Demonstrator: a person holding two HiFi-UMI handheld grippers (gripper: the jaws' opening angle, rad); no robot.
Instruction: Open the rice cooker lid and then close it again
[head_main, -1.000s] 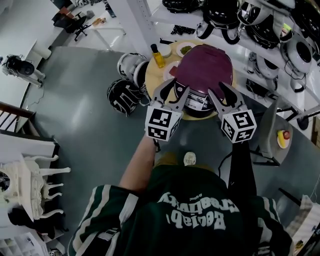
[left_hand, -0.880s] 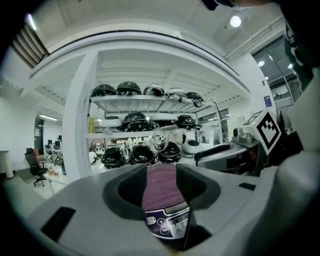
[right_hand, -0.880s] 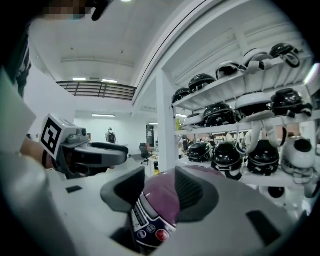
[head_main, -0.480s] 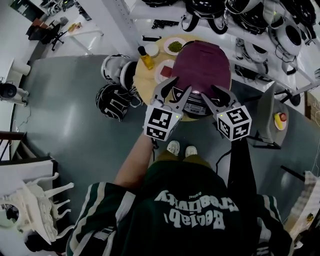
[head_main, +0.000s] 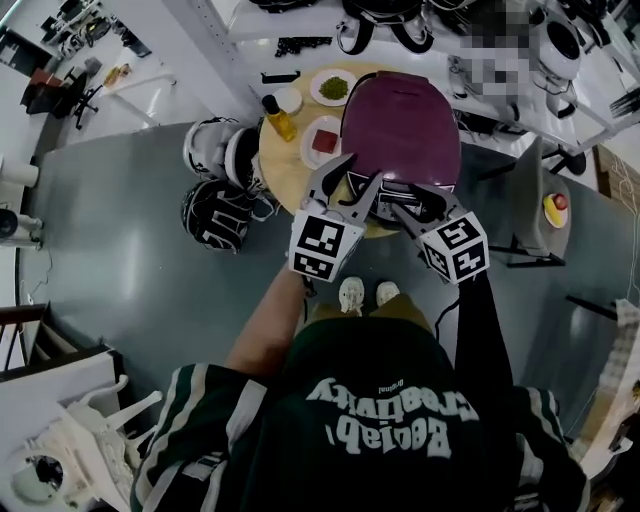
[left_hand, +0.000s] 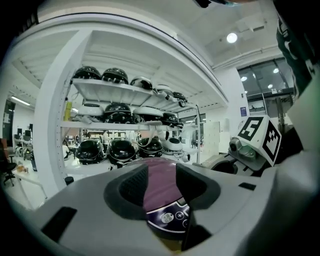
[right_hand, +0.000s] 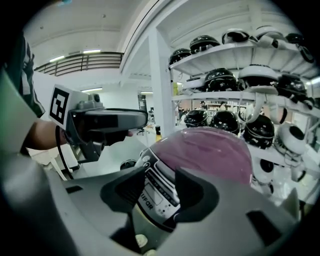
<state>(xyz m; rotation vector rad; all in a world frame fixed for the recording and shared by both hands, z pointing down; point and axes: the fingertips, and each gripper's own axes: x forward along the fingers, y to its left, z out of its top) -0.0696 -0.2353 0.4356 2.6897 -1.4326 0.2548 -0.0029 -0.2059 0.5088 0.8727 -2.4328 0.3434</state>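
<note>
The rice cooker (head_main: 400, 125) has a purple lid, which is down, and stands on a round wooden table (head_main: 272, 160). Its dark control panel (head_main: 405, 200) faces me. My left gripper (head_main: 350, 182) is open just before the cooker's front left, with nothing between its fingers. Through its gap, the left gripper view shows the purple lid (left_hand: 160, 182) and panel buttons. My right gripper (head_main: 412, 205) is open at the front right, close to the panel. The right gripper view shows the cooker (right_hand: 205, 150) beyond its open gripper (right_hand: 157, 195), and the left gripper (right_hand: 100, 125) beside it.
A yellow bottle (head_main: 280, 120), a plate of green food (head_main: 333, 87), a plate of red food (head_main: 322, 140) and a small bowl (head_main: 289, 100) share the table. Helmets (head_main: 215, 215) lie on the floor at left. Helmet-filled shelves (left_hand: 115, 115) stand behind. A stand with fruit (head_main: 553, 208) is at right.
Both grippers have sunk toward the cooker's front, the right one further, and now tilts down at the panel. The head view has swung, so the table sits higher in the picture.
</note>
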